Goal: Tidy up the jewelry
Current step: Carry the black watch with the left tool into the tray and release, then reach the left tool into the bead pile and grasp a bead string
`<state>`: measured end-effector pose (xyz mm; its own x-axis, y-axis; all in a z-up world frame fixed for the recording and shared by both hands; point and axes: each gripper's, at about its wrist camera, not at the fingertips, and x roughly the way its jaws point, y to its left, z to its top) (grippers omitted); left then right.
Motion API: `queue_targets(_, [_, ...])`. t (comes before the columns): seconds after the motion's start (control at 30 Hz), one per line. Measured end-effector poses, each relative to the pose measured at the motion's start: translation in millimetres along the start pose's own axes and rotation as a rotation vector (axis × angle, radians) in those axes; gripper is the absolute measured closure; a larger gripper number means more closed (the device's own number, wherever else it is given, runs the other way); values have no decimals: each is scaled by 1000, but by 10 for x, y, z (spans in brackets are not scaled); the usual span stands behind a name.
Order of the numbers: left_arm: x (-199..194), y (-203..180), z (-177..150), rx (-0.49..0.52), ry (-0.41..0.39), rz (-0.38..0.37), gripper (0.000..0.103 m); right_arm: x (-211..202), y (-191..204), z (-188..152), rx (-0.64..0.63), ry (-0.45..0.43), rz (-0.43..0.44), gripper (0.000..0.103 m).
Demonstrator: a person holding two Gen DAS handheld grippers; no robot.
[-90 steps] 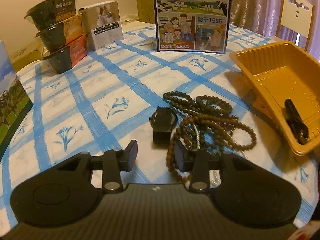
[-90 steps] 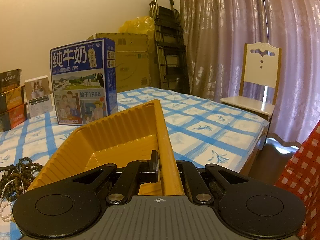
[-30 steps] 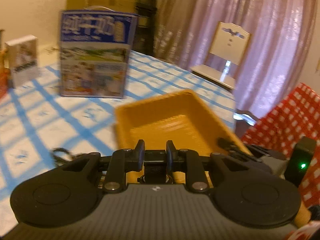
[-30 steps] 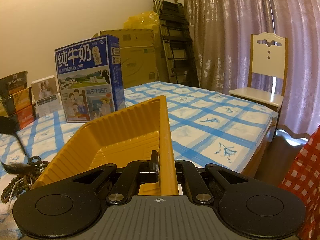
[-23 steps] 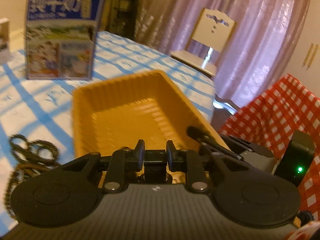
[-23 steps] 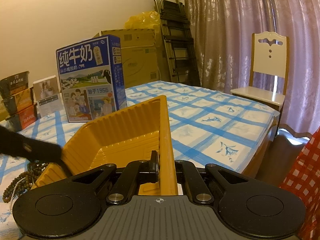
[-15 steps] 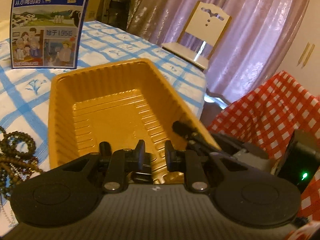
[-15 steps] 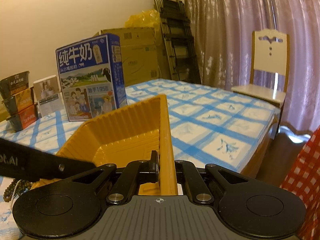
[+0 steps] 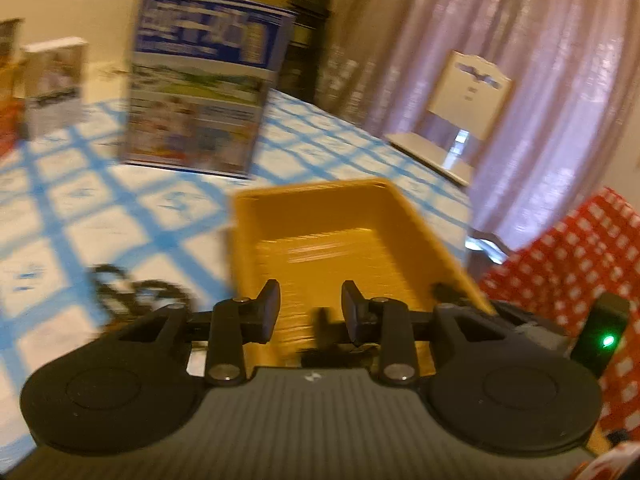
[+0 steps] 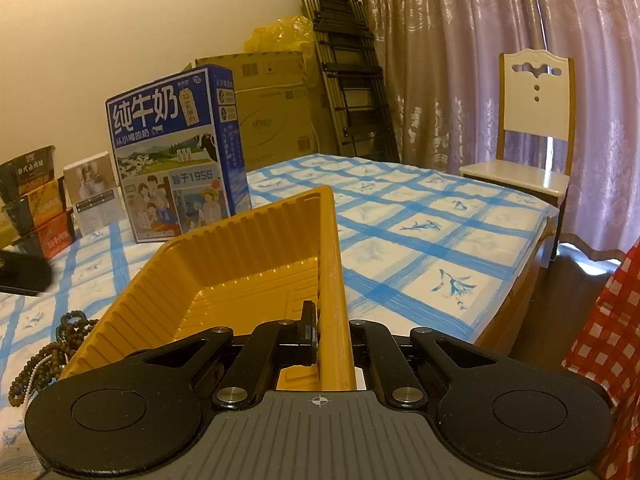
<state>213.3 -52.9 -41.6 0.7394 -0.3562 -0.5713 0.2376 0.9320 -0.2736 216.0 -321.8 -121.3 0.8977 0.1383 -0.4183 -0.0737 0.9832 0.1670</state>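
Observation:
A yellow plastic tray (image 9: 344, 240) sits on the blue-checked tablecloth; it also shows in the right wrist view (image 10: 240, 272). My right gripper (image 10: 326, 332) is shut on the tray's near right wall. My left gripper (image 9: 310, 312) is open and empty above the tray's near end. A dark blurred object (image 9: 324, 354), seemingly the watch, lies in the tray just below the left fingers. Brown bead necklaces (image 9: 132, 292) lie on the cloth left of the tray, also seen in the right wrist view (image 10: 48, 352).
A blue milk carton (image 10: 176, 152) stands behind the tray. A small white box (image 10: 94, 192) and stacked bowls (image 10: 32, 204) stand at the far left. A white chair (image 10: 532, 120) and curtains are beyond the table's right edge. Red checked fabric (image 9: 580, 264) is at right.
My left gripper carried the watch from the cloth to over the tray, then opened and pulled back up. The right gripper kept its hold on the tray wall.

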Motion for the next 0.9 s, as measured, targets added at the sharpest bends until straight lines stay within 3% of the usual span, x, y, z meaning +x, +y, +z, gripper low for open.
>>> queue_targets(0.2, [-290,479,-196,-20,21,172,70,-1,-5,-1,1,1,-1,99])
queue_targets(0.4, [-437,822,-460,-87,63,273,70,-4,-13,-12,-1,3,-3,99])
queue_targets(0.63, [-514,914,-689,-86,97,329,70,-31,-8,-41,-14,4,-6,99])
queue_targets(0.9, [-488,841,-764,-62,105,327,70,-42,0,-44,-12,6,-9,98])
